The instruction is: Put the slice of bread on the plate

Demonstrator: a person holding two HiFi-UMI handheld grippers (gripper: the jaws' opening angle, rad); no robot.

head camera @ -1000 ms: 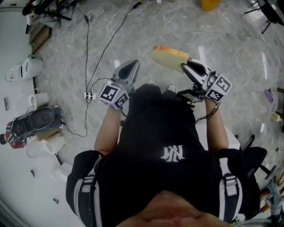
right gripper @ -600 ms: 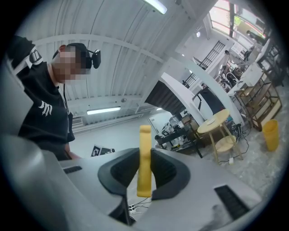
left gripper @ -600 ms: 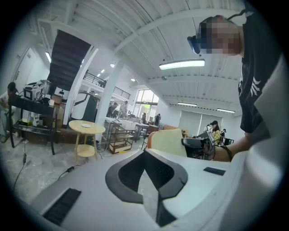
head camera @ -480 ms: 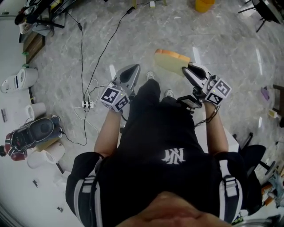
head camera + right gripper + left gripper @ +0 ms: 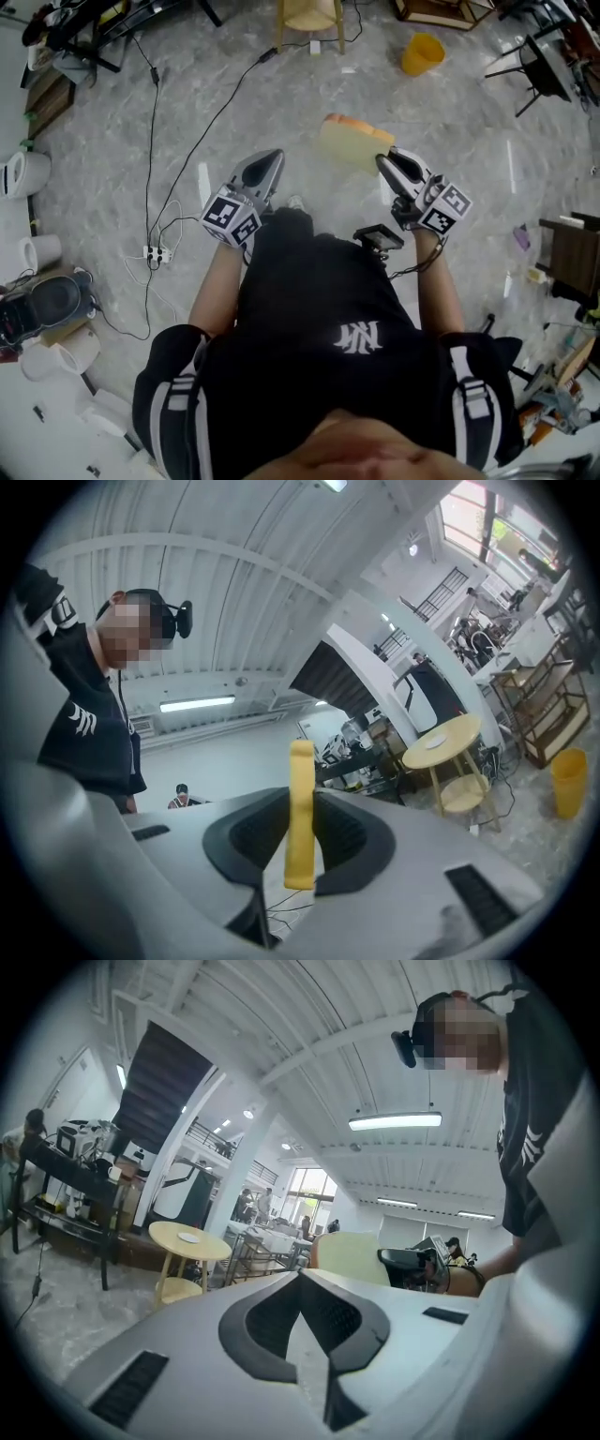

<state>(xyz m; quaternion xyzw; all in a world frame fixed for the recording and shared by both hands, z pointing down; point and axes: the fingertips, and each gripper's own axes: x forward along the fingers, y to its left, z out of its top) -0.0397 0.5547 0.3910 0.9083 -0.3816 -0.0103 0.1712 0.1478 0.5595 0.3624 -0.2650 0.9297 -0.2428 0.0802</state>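
Now the bread (image 5: pixel 352 141) is up in the right claw (image 5: pixel 386 161), over the floor (image 5: pixel 450 112).
Seen from the right gripper view, this claw (image 5: pixel 302 829) pinches the slice (image 5: pixel 300 808) by its near end, and the slice stands upright and edge-on between the jaws; from the head view it sticks out far and left of the claw, with its orange crust on the far edge. The left claw (image 5: pixel 270 159) is level with it on the left, well apart, its jaws pressed together on nothing (image 5: pixel 302 1283). A round table (image 5: pixel 309 13) stands at the far side with a small white disc (image 5: pixel 189 1237) on top, too small to tell what it is. A yellow bucket (image 5: pixel 422 53) sits on the floor to the table's right.
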